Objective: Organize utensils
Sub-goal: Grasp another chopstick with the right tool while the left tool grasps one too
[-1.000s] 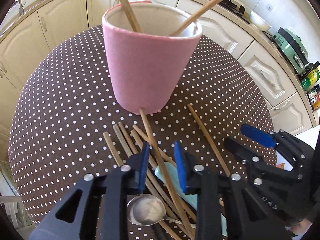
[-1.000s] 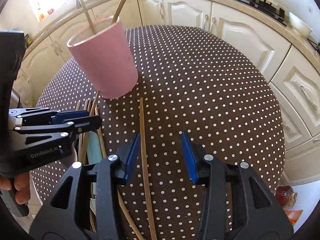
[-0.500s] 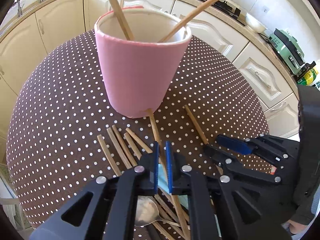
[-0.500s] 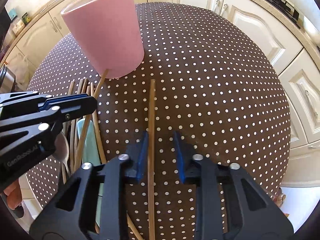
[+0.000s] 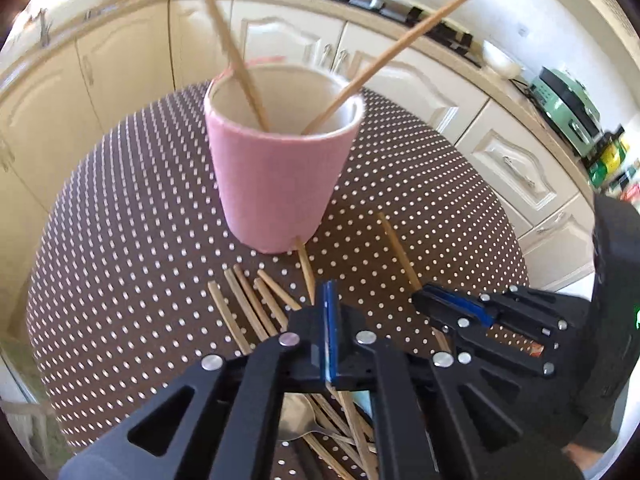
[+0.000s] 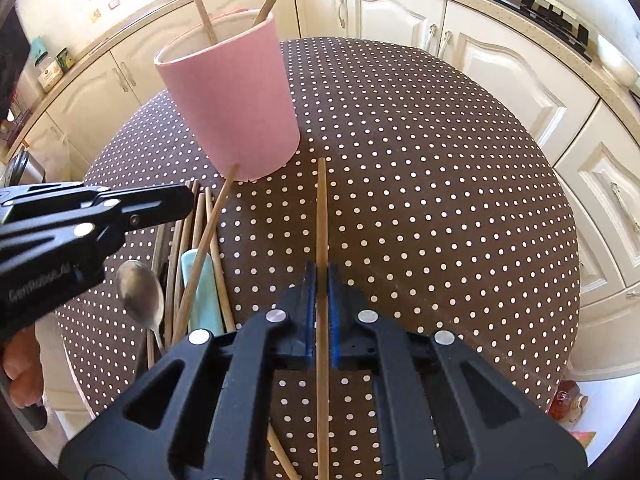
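Fingers of right gripper [image 6: 321,276] clamped on a stick [image 6: 321,216] lying on the bench [image 6: 420,184], seen plainly only from the right wrist. Left gripper [image 5: 330,300] clenched on another stick [image 5: 306,264], its tip at the cup [image 5: 280,184]. Spoon [image 6: 138,288] clear only in right view.

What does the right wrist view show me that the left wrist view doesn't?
Only the right wrist view: the right gripper shut on a lone chopstick, plus the whole spoon and the light blue utensil.

Only the left wrist view: inside the pink cup, where two chopsticks stand, and the green appliance on the counter.

Both: cup, dotted tablecloth, the loose chopstick pile, and the left gripper shut on a chopstick.
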